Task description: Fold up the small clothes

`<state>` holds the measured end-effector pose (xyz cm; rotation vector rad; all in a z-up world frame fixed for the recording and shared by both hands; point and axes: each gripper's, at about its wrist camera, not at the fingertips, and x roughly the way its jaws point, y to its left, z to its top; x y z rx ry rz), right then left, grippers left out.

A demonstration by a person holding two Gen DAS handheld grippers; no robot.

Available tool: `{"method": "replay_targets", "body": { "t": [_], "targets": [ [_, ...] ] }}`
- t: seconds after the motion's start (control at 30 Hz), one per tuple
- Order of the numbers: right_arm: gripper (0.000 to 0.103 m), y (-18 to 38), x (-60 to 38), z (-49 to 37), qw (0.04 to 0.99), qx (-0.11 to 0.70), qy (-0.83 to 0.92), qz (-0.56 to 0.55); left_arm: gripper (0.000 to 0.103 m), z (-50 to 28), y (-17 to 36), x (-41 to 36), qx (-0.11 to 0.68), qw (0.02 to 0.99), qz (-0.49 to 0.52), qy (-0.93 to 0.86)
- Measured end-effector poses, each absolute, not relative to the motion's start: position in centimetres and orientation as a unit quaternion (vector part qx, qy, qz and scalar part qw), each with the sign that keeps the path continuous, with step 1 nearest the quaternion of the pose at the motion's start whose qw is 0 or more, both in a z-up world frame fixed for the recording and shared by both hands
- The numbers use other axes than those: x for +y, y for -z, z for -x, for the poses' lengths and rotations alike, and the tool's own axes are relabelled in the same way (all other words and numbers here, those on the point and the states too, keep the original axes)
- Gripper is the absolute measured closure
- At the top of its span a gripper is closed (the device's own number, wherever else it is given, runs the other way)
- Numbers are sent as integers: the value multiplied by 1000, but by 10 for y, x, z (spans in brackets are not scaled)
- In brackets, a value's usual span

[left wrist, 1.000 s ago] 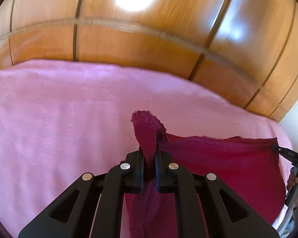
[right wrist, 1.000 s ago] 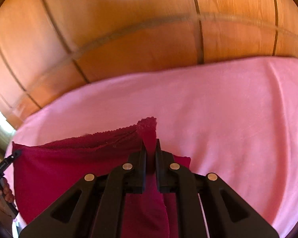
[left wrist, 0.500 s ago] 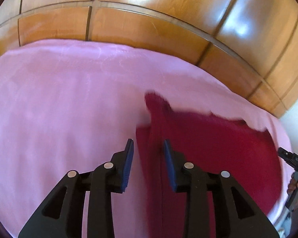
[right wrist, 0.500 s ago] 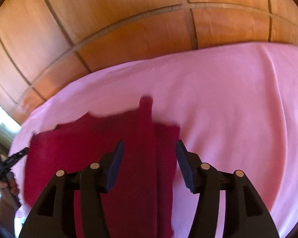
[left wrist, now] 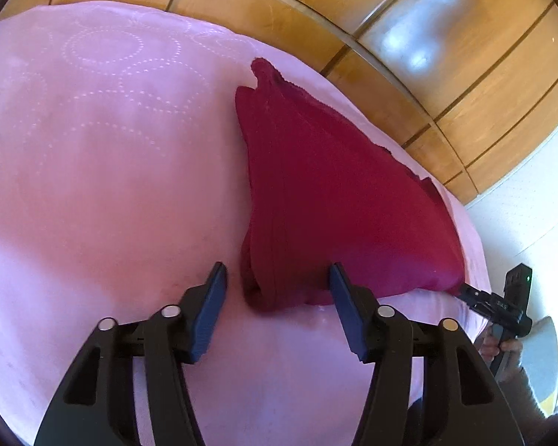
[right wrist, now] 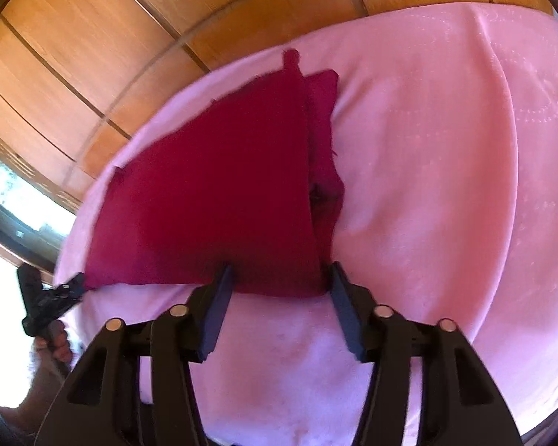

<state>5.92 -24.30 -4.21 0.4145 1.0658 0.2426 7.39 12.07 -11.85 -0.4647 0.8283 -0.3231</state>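
A: Where does the dark red knitted garment lie?

B: Flat on the pink quilted cover that is stitched with dotted circles, with a wooden panelled wall beyond it. One narrow strip is folded along its side, and a small pointed tip sticks up at the far end.

A: And the left tool?

B: Its fingers stand wide apart, holding nothing. The near, bunched end of the garment sits between the two fingertips, a little ahead of them, above the cover.

A: The right tool?

B: Also spread apart and empty. From the right wrist view, the garment's near hem runs between its fingertips; whether the pads touch the fabric I cannot tell. The folded strip lies on the right side of the garment there.

A: Do the tools see each other?

B: Yes. Each appears at the garment's opposite near corner in the other's view, held in a hand.
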Motion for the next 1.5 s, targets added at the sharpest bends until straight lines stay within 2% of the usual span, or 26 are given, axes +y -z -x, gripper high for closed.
{"method": "replay_targets", "body": {
  "t": [0.03, 0.07, 0.1, 0.2, 0.3, 0.47, 0.57, 0.63, 0.67, 0.7, 0.93, 1.23, 1.33, 1.37, 1.4, 1.43, 1.5],
  "targets": [
    [83, 41, -244, -60, 834, 503, -114, -197, 73, -77, 119, 119, 401, 875, 221, 158],
    [86, 36, -245, -59, 837, 498, -114, -197, 78, -80, 118, 118, 404, 876, 215, 154],
    [88, 26, -245, -56, 845, 489, -113, -183, 86, -79, 115, 117, 403, 879, 203, 152],
    [91, -2, -252, -41, 863, 463, -119, -162, 92, -69, 101, 117, 396, 889, 168, 156],
    [92, -6, -257, -28, 862, 465, -122, -161, 92, -58, 97, 123, 403, 886, 161, 164],
    [92, 30, -255, -27, 839, 504, -108, -175, 92, -56, 111, 121, 424, 879, 160, 146],
    [89, 31, -254, -34, 837, 505, -108, -179, 85, -61, 101, 118, 420, 883, 159, 138],
    [72, 19, -258, -41, 848, 490, -100, -178, 75, -64, 91, 121, 404, 891, 157, 133],
    [57, 13, -263, -47, 852, 479, -100, -186, 73, -67, 89, 122, 399, 893, 159, 131],
    [54, 8, -267, -53, 857, 470, -96, -189, 71, -70, 87, 125, 394, 896, 163, 127],
    [53, -7, -257, -117, 876, 446, -76, -166, 71, -114, 81, 129, 382, 901, 177, 107],
    [53, 14, -234, -210, 871, 476, -30, -116, 71, -177, 82, 126, 395, 889, 202, 116],
    [59, 24, -234, -221, 866, 485, -29, -115, 71, -195, 85, 122, 400, 887, 198, 120],
    [73, 23, -233, -220, 867, 484, -33, -114, 72, -198, 85, 121, 399, 888, 194, 119],
    [89, 21, -232, -220, 870, 480, -36, -112, 81, -200, 85, 120, 397, 890, 190, 117],
    [95, 18, -230, -218, 874, 473, -36, -109, 95, -201, 84, 120, 392, 894, 185, 113],
    [97, 10, -231, -215, 882, 457, -36, -111, 96, -200, 79, 119, 376, 903, 178, 106]
  ]
}}
